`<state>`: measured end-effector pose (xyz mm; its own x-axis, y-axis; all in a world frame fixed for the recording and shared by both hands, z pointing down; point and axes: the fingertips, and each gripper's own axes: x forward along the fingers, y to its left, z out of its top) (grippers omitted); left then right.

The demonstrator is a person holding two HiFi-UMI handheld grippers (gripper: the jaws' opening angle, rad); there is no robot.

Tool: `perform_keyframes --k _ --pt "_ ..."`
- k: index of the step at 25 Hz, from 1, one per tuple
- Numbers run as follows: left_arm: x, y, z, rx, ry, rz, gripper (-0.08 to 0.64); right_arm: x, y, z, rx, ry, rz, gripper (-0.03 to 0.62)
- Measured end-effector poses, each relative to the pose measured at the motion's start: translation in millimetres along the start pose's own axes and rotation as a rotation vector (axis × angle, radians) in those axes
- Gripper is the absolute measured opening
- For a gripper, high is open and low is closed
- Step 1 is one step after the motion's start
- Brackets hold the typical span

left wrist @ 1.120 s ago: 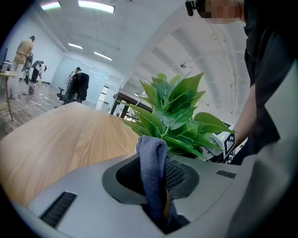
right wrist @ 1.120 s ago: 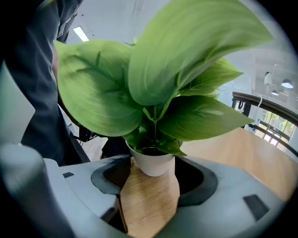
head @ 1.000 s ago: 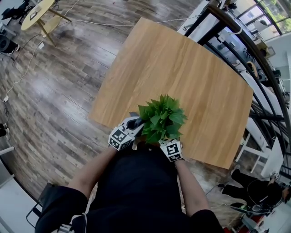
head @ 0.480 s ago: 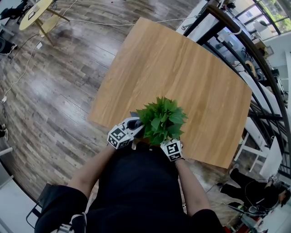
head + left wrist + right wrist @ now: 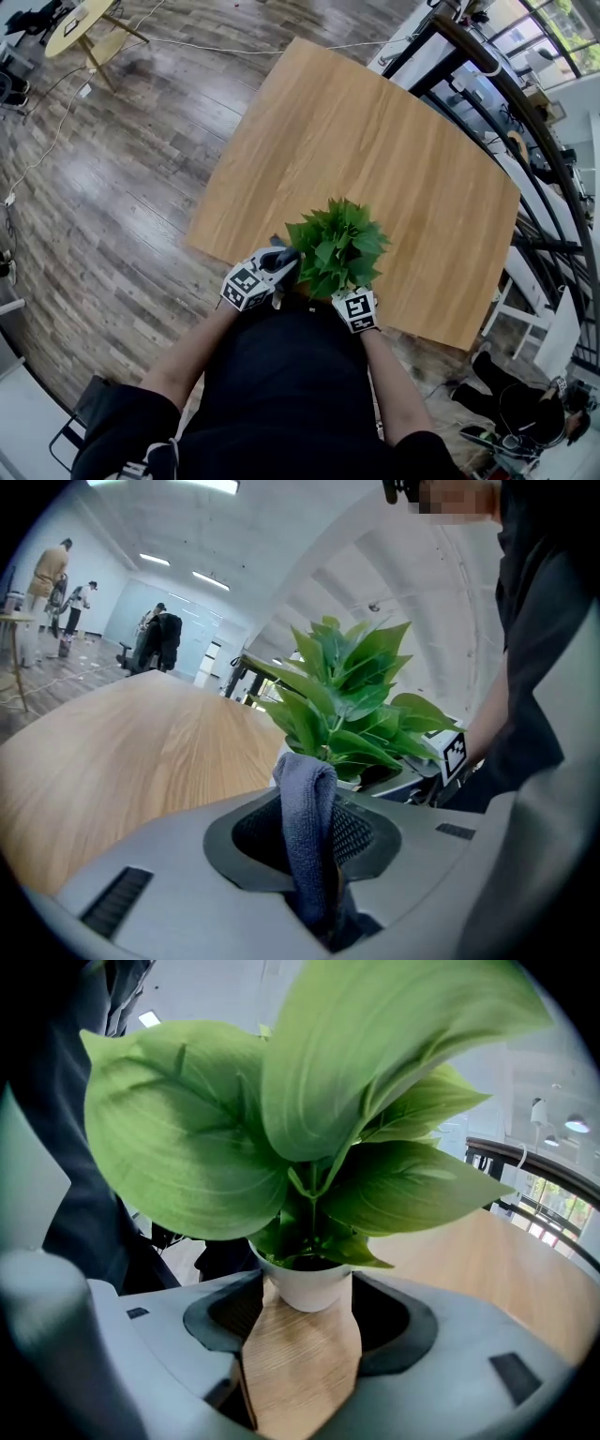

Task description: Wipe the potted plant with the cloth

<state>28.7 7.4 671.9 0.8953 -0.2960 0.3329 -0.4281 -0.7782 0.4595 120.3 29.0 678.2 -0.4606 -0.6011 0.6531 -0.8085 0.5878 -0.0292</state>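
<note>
1. The potted plant point(image 5: 335, 246) stands at the table's point(image 5: 375, 141) near edge. The right hand-held gripper point(image 5: 305, 1302) clasps its white pot.
2. The left hand-held gripper point(image 5: 317, 836) pinches the cloth point(image 5: 302, 794) just left of the leaves.
3. Wiping looks underway; the next move calls for drawing the cloth gently along a leaf.

Potted plant point(image 5: 336, 246) on table point(image 5: 375, 141) near edge; cloth point(image 5: 278, 255) just left, maybe touching
</note>
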Motion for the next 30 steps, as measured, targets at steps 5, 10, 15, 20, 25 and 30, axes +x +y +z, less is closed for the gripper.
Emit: perform_keyframes --k 5,10,15,20,25,30 --pt "11 16 8 0.033 0.021 0.045 0.098 1 6 -1 0.019 -0.011 -0.007 0.281" --pt "15 1 8 0.06 0.04 0.008 0.098 2 4 8 0.082 -0.03 -0.038 0.281" --pt "12 -18 -7 0.021 0.033 -0.006 0.098 5 5 5 0.1 -0.04 -0.053 0.281" --pt "9 -14 -6 0.015 0.034 0.004 0.098 0 6 6 0.081 -0.063 -0.031 0.281" --pt "2 11 2 0.01 0.016 0.052 0.099 -5 -1 9 0.018 -0.07 -0.005 0.282" --pt "13 14 3 0.04 0.048 0.055 0.1 4 -1 12 -0.089 -0.032 0.046 0.281"
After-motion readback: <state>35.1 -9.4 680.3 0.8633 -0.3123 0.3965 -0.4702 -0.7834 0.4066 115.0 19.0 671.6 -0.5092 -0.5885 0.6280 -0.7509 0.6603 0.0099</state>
